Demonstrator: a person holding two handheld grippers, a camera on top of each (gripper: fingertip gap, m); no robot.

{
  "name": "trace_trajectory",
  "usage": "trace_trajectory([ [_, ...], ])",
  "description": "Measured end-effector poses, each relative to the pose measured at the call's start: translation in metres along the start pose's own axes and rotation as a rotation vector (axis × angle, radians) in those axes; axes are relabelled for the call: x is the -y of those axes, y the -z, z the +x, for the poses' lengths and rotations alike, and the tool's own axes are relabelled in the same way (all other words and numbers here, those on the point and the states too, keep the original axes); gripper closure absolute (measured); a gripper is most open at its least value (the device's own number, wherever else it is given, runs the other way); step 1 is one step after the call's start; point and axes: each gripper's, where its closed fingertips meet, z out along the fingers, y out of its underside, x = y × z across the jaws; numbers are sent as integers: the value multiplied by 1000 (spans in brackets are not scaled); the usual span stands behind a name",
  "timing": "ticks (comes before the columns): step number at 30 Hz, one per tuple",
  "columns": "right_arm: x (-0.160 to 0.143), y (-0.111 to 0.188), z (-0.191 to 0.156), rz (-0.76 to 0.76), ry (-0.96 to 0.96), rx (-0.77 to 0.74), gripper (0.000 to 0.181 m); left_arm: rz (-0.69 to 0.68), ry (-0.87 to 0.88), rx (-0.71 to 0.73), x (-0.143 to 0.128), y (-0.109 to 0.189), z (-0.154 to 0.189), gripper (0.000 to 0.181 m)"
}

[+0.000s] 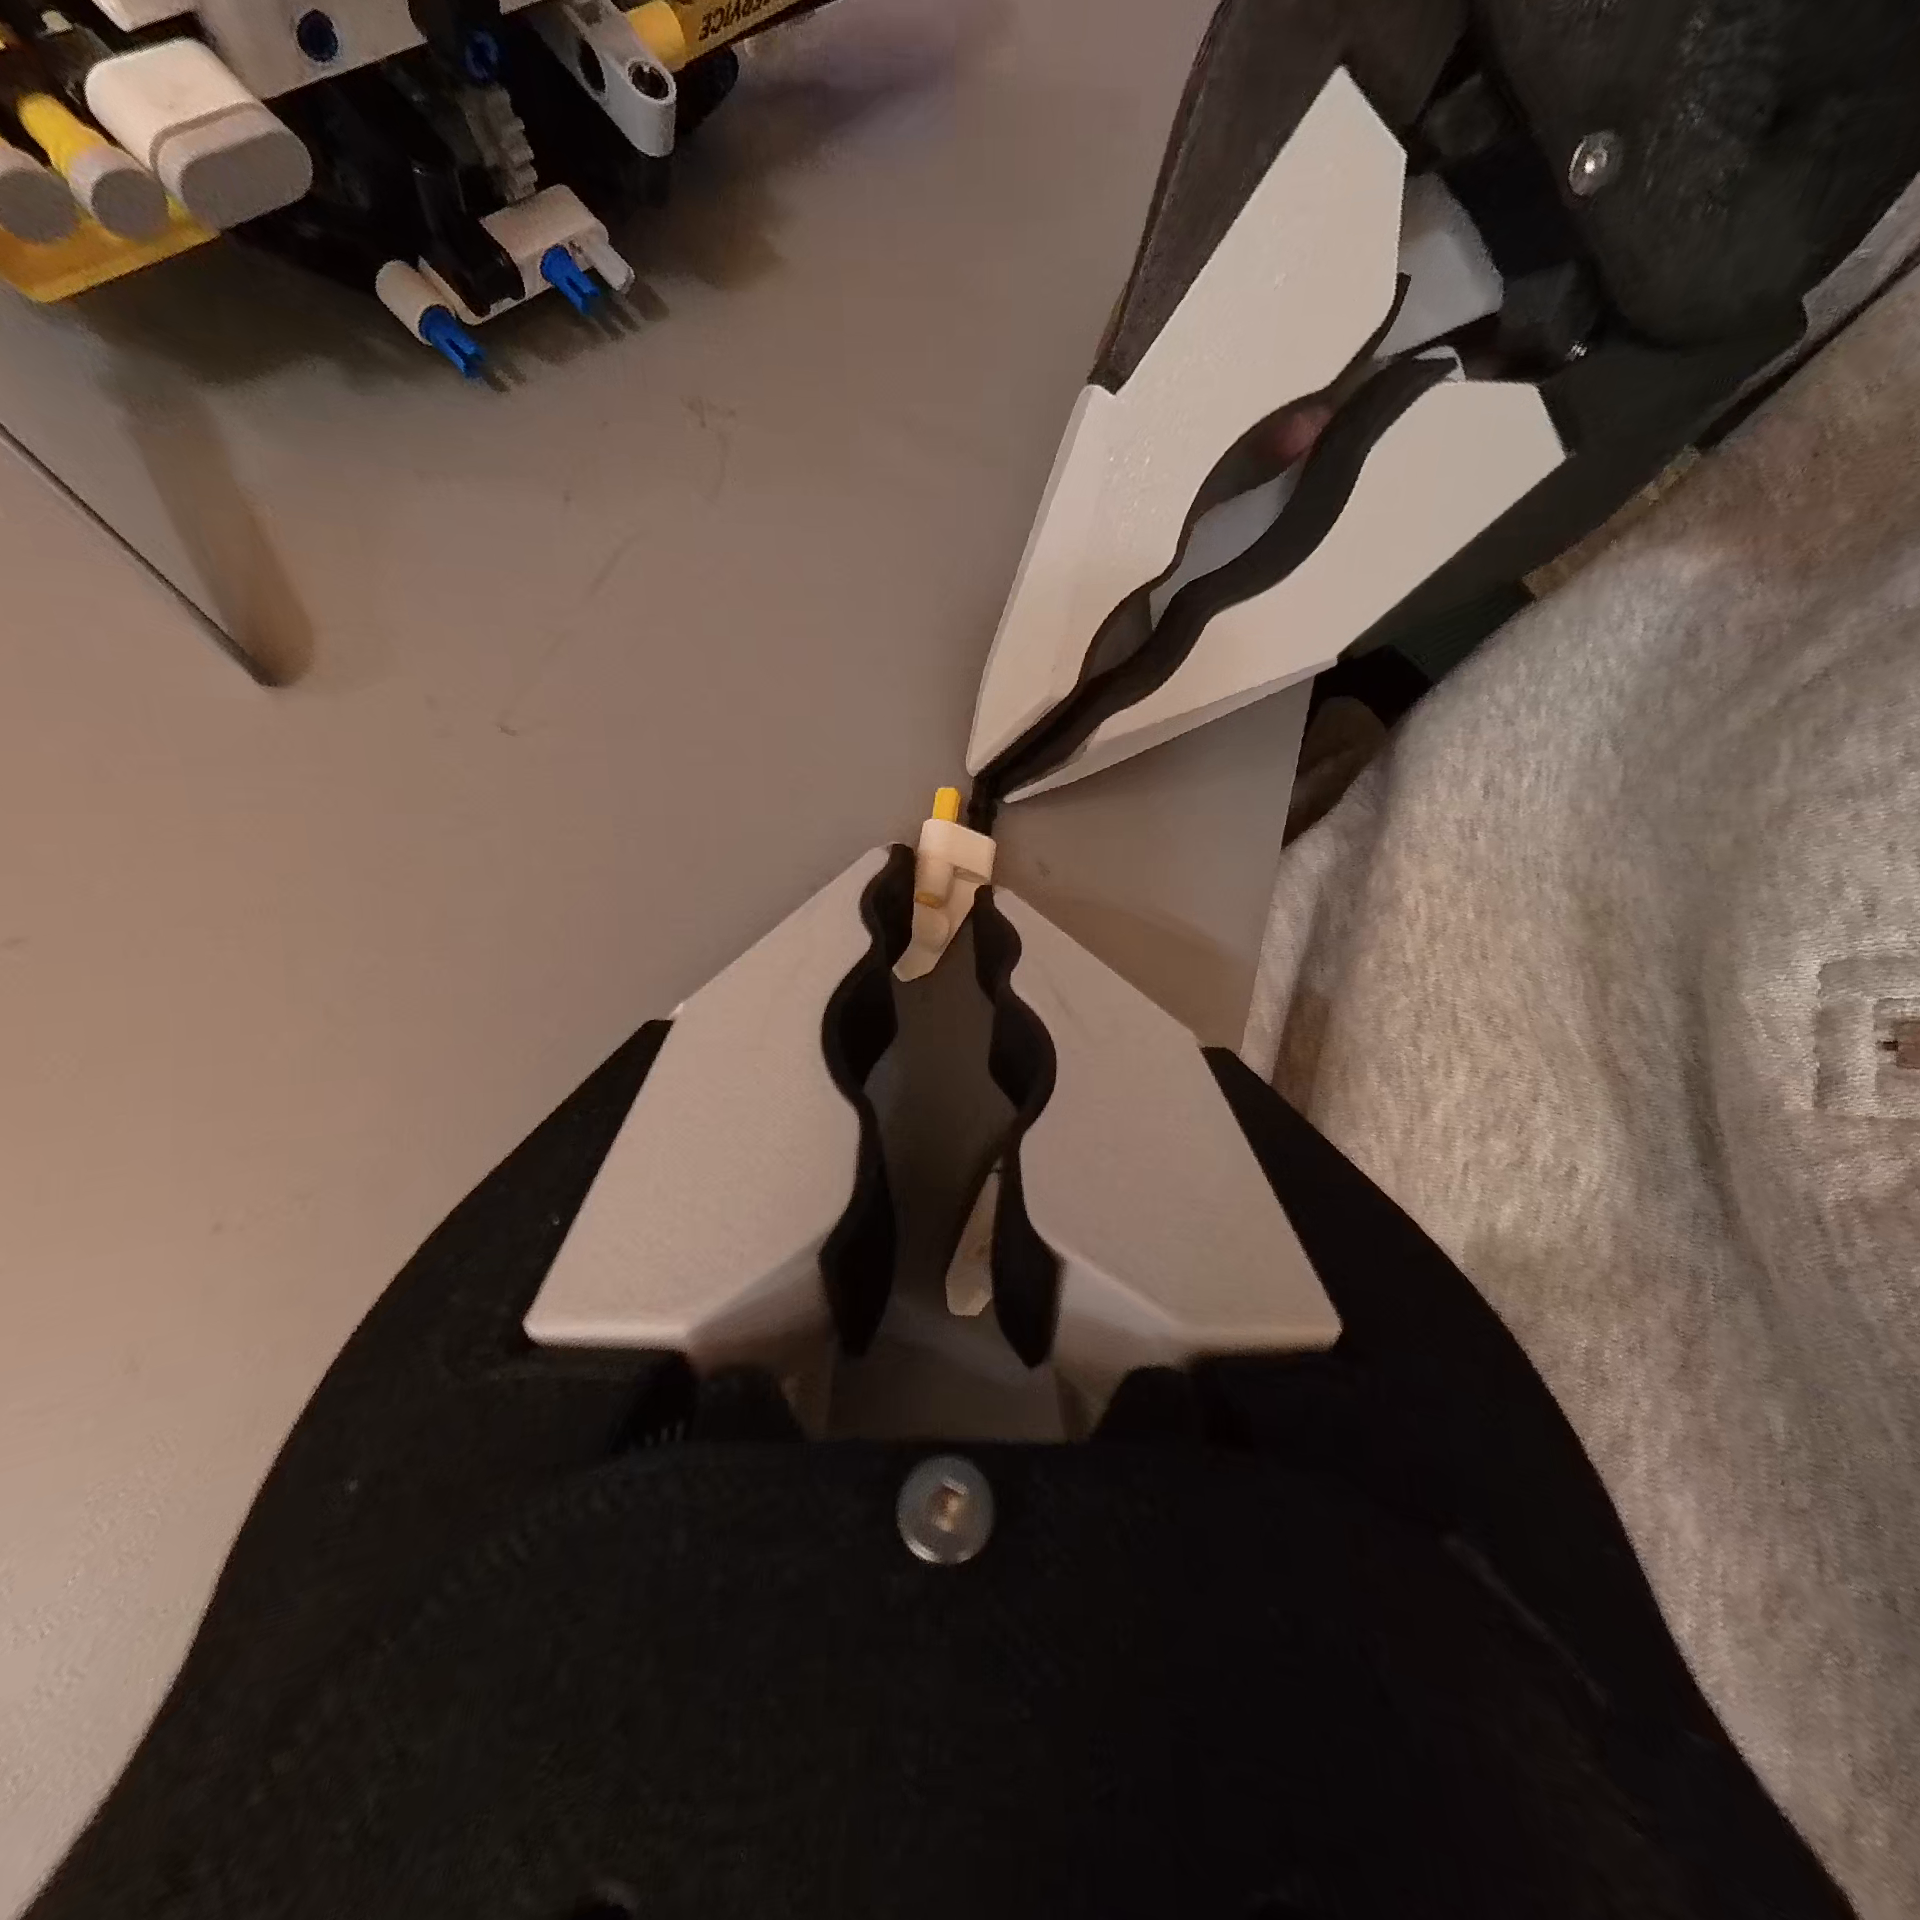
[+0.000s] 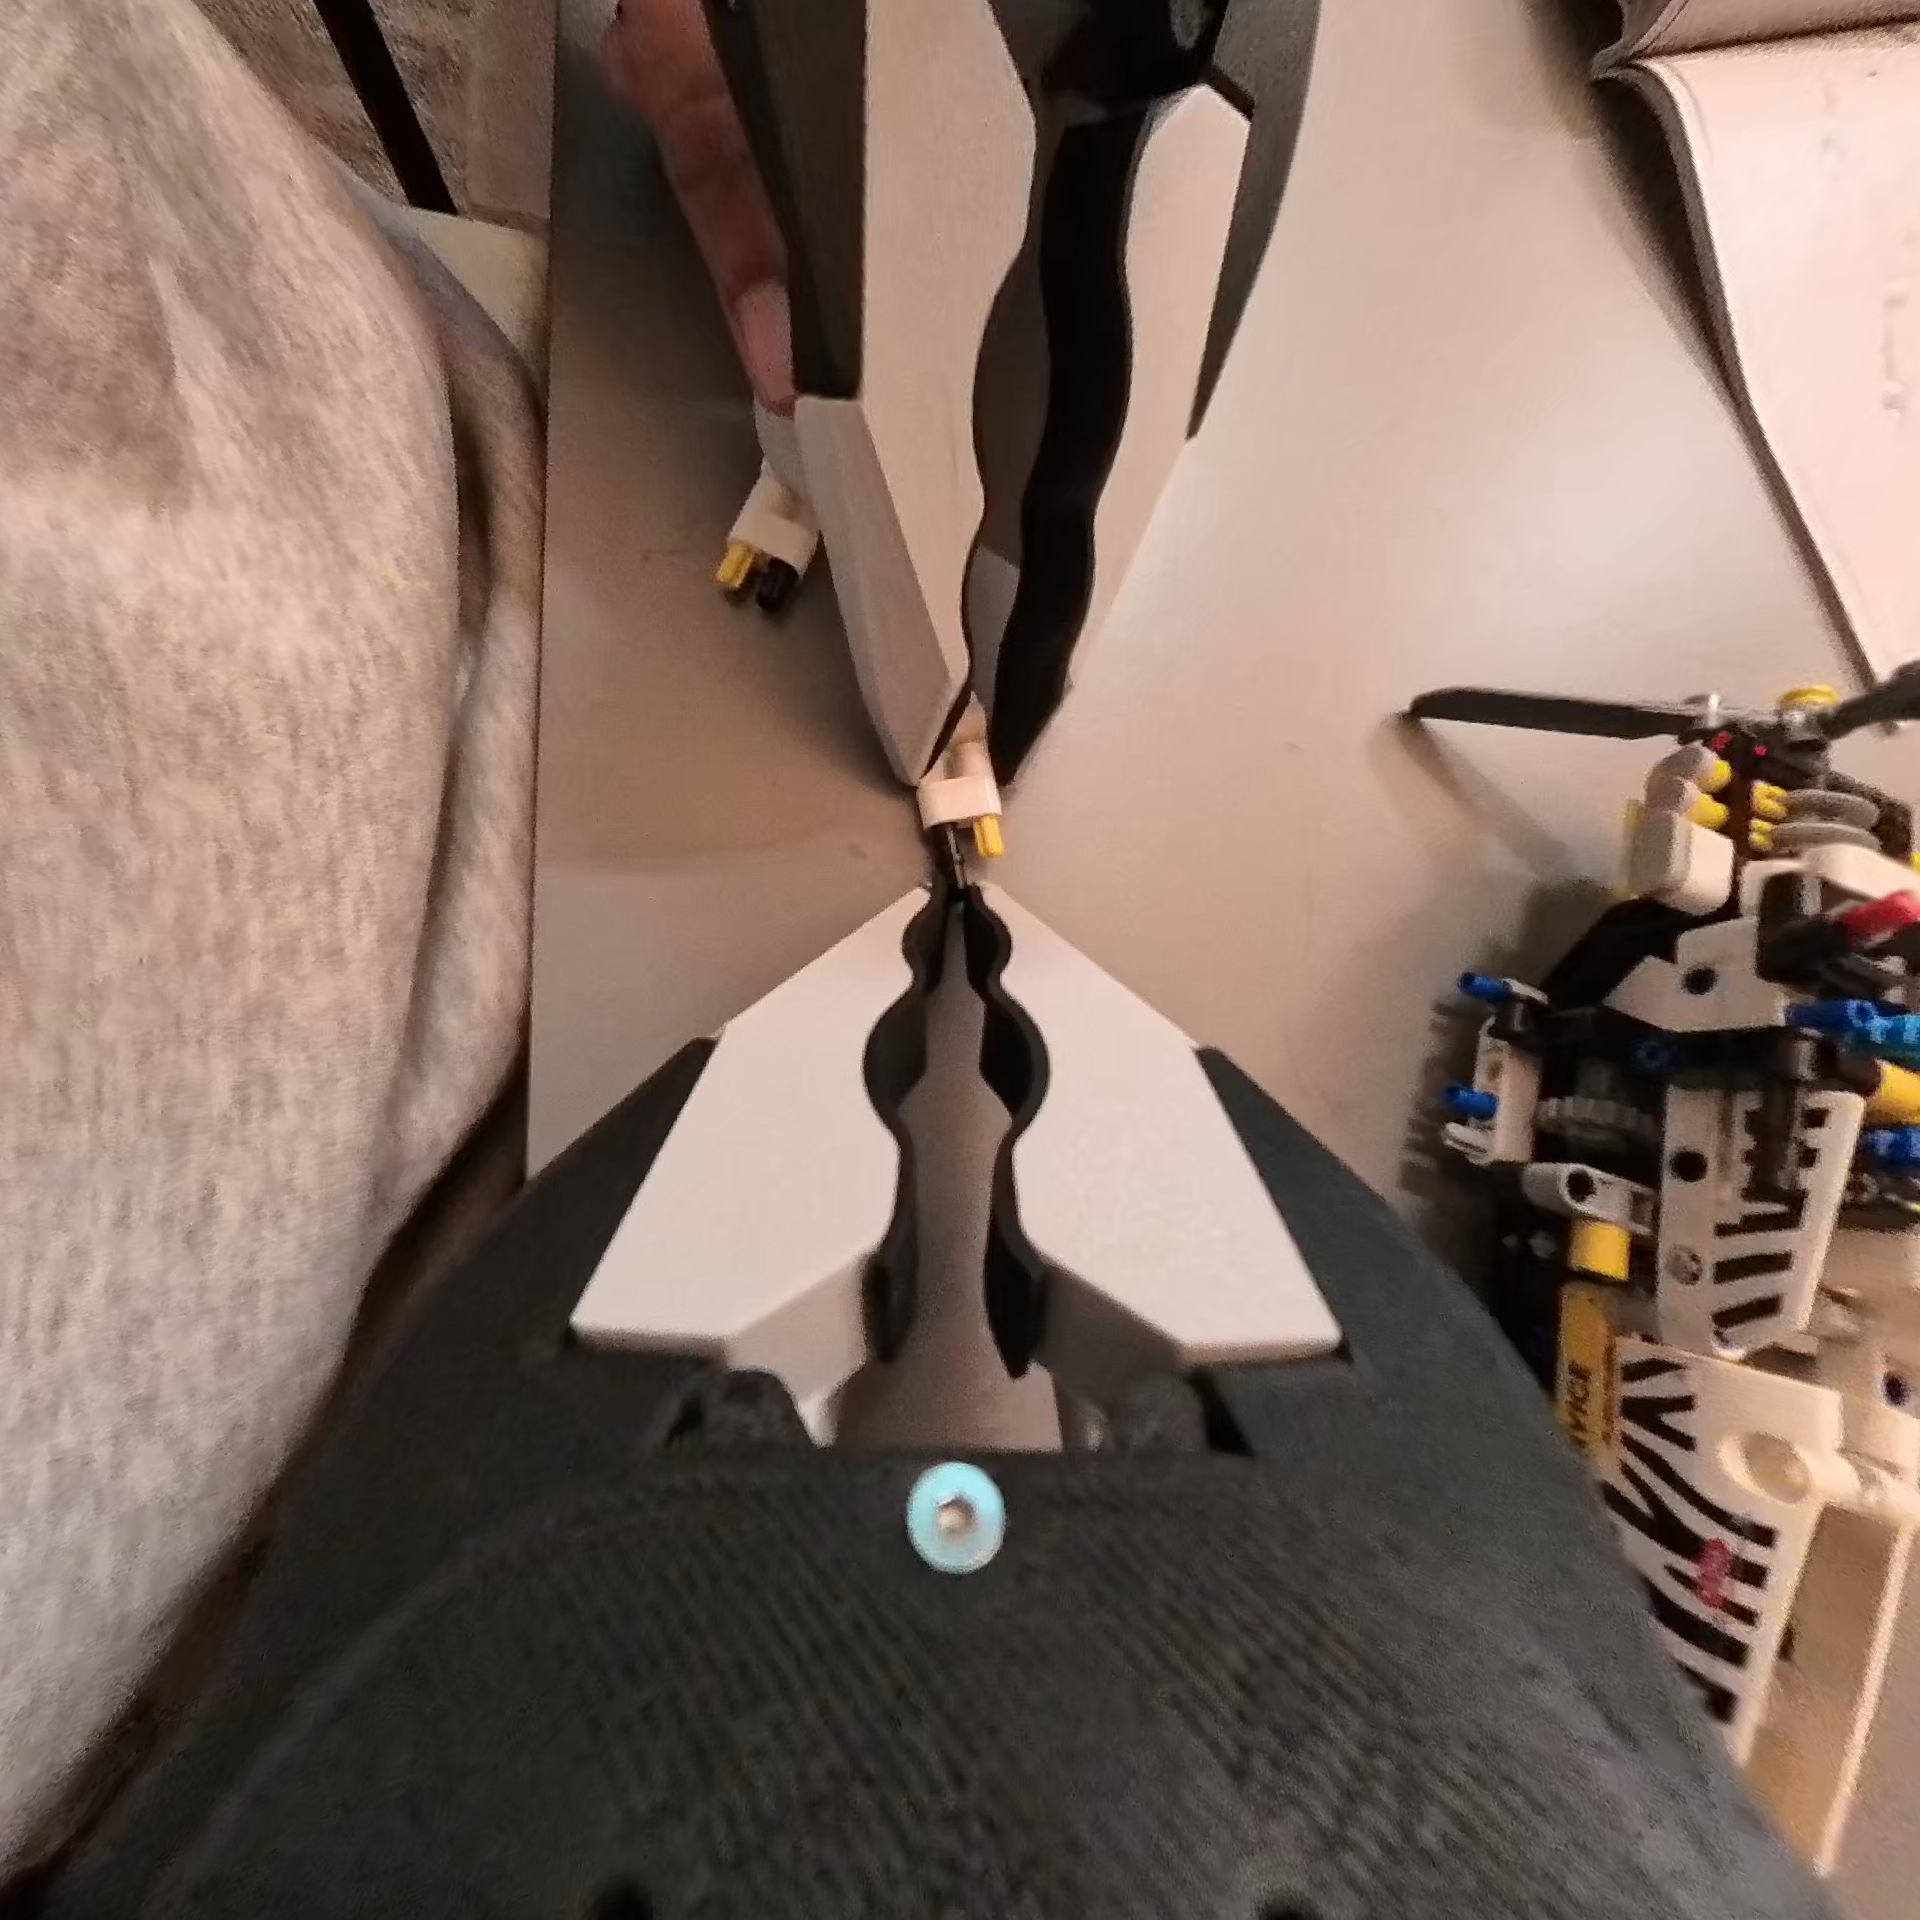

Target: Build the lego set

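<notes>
Mating two small parts above the table (image 1: 540,644), by the look of it.

Left wrist view: left gripper (image 1: 940,883) clenched on a small white connector (image 1: 951,862), held at the fingertips. A yellow pin (image 1: 943,802) sticks out of the connector's far end. Right gripper (image 1: 987,784) comes in from upper right, tips pinched together on a thin black pin (image 1: 979,808) that meets the connector. Partly built helicopter model (image 1: 343,145) sits well apart at the upper left. Grey sleeve fabric fills the right edge.

Right wrist view: right gripper (image 2: 951,899) closed, nipping the black pin (image 2: 954,868) at its very tip. Opposite, the left gripper (image 2: 961,764) grips the white connector (image 2: 958,798), yellow pin (image 2: 987,833) beside the black one. A second small white-and-yellow subassembly (image 2: 769,540) lies on the table behind. Helicopter model (image 2: 1704,1039) stands to the right.

Judgement: pin insertion into the connector is in hand. Whether it is fully seated cannot be told. Next move likely calls for a straight axial push, both holds firm, no twisting.
</notes>
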Motion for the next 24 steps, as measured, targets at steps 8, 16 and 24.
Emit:
trace_trajectory([
  [8,3,2,-1,6,-96,33,180,1,-2,2,0,0,0,171],
  [16,3,1,-3,61,-163,47,181,1,7,-7,0,0,0,170],
  [24,8,4,-1,127,-331,186,181,1,8,-9,0,0,1,171],
])
